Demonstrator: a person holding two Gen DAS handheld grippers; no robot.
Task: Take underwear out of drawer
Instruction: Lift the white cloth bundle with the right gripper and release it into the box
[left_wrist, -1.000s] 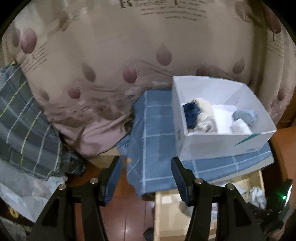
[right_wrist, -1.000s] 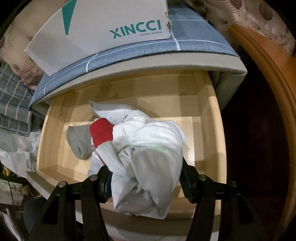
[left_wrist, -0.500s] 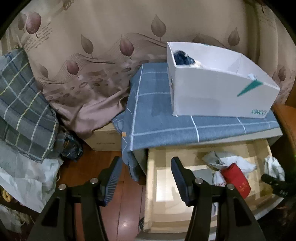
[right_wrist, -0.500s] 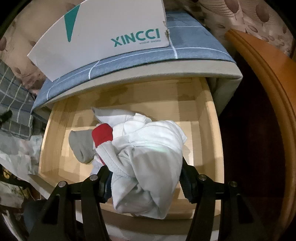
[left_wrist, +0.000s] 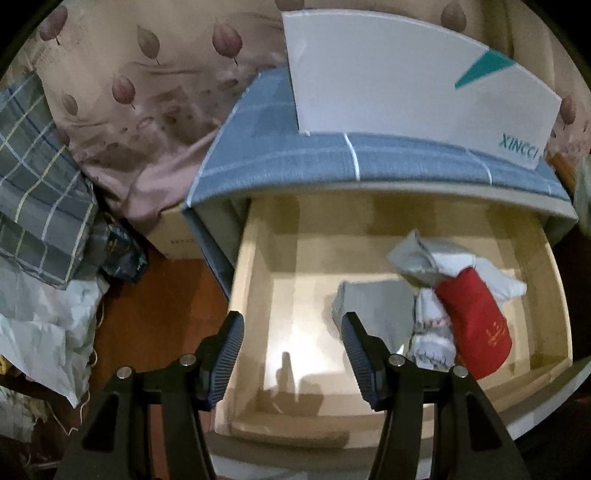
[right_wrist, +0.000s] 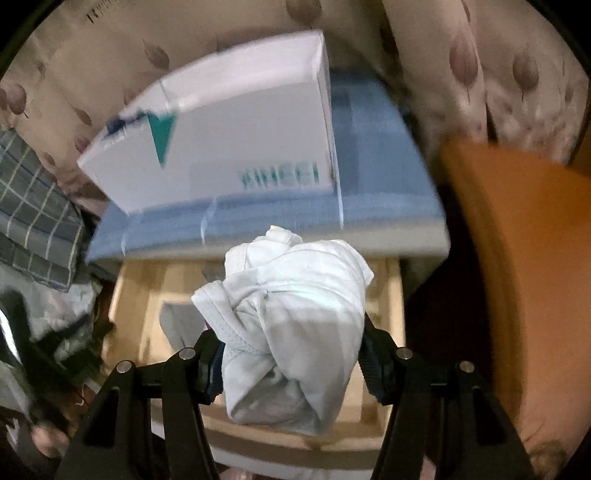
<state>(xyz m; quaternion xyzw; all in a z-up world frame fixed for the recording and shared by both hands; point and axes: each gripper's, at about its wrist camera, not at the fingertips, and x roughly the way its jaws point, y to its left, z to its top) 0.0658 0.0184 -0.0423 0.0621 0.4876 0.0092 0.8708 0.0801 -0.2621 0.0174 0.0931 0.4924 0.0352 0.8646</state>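
Observation:
The pale wooden drawer (left_wrist: 255, 273) (right_wrist: 393, 291) stands pulled out under a blue-checked cloth top. Inside at its right lie a red rolled garment (left_wrist: 474, 325), a grey piece (left_wrist: 373, 306) and white crumpled underwear (left_wrist: 491, 277). My left gripper (left_wrist: 291, 354) hangs open over the drawer's left half with nothing between its fingers. My right gripper (right_wrist: 290, 354) is shut on a bundle of white underwear (right_wrist: 295, 314), held above the drawer; the bundle hides most of the drawer's contents in the right wrist view.
A white XINCCI shoebox (left_wrist: 406, 85) (right_wrist: 229, 140) sits on the blue-checked cloth (left_wrist: 280, 158). Leaf-print bedding (left_wrist: 129, 74) and a plaid cloth (left_wrist: 33, 177) lie at the left, over a red-brown floor (left_wrist: 155, 314). An orange wooden edge (right_wrist: 517, 258) is at the right.
My left gripper came down from above the shoebox to over the open drawer. My right gripper rose with the white bundle, so the drawer looks smaller and farther below.

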